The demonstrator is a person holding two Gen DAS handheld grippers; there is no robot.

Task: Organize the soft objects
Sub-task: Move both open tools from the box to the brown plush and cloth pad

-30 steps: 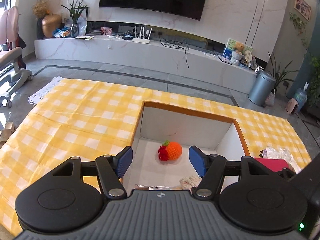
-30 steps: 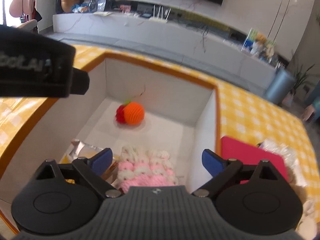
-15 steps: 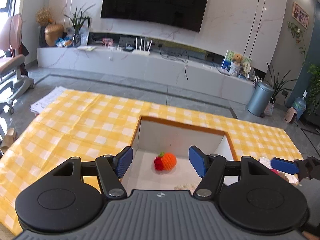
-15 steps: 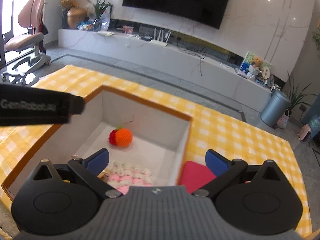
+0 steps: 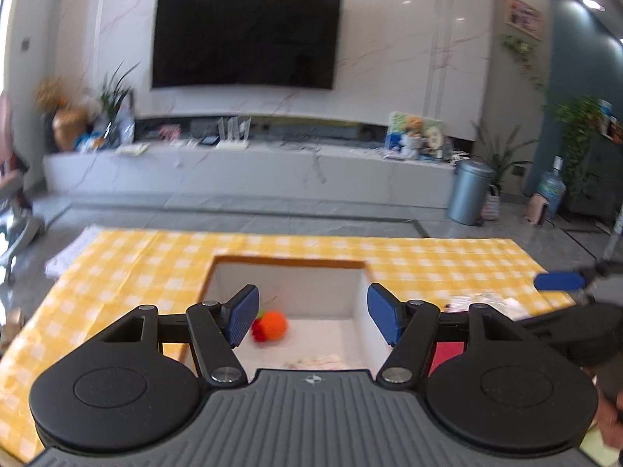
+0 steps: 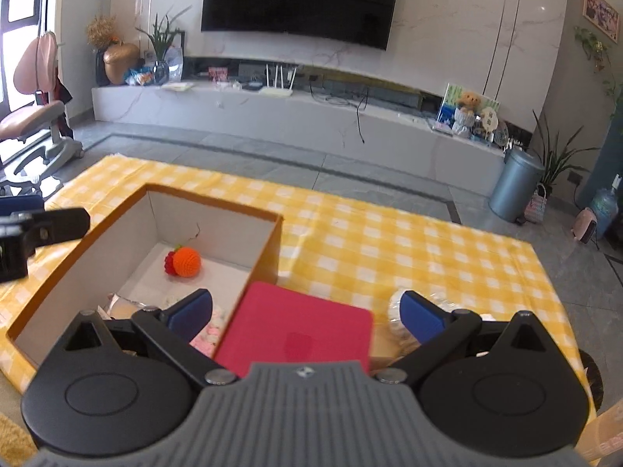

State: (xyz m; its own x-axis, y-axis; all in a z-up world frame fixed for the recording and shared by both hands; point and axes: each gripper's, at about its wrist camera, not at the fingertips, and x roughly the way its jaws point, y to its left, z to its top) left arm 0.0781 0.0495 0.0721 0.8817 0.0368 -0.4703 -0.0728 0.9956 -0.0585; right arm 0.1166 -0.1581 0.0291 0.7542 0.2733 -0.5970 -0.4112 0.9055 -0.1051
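Observation:
An open cardboard box (image 6: 268, 241) with white inner walls stands on the yellow checked cloth (image 6: 370, 241). Inside lie an orange and red crocheted toy (image 6: 186, 261) and a pink and white knitted piece (image 6: 210, 336). The same box (image 5: 288, 272) and toy (image 5: 272, 325) show in the left wrist view. A red flat pad (image 6: 296, 334) lies just right of the box. My left gripper (image 5: 313, 317) is open and empty, held above the box's near side. My right gripper (image 6: 305, 313) is open and empty above the red pad.
A crinkled clear plastic wrap (image 6: 397, 311) lies right of the red pad. A silvery packet (image 6: 120, 299) sits in the box's near corner. Beyond the table are a low white TV bench (image 6: 296, 113), a grey bin (image 6: 514, 183) and an office chair (image 6: 35, 132).
Both grippers have lifted up and back from the box. The right one has shifted right, from over the knitted piece to over the red pad. Both stayed open.

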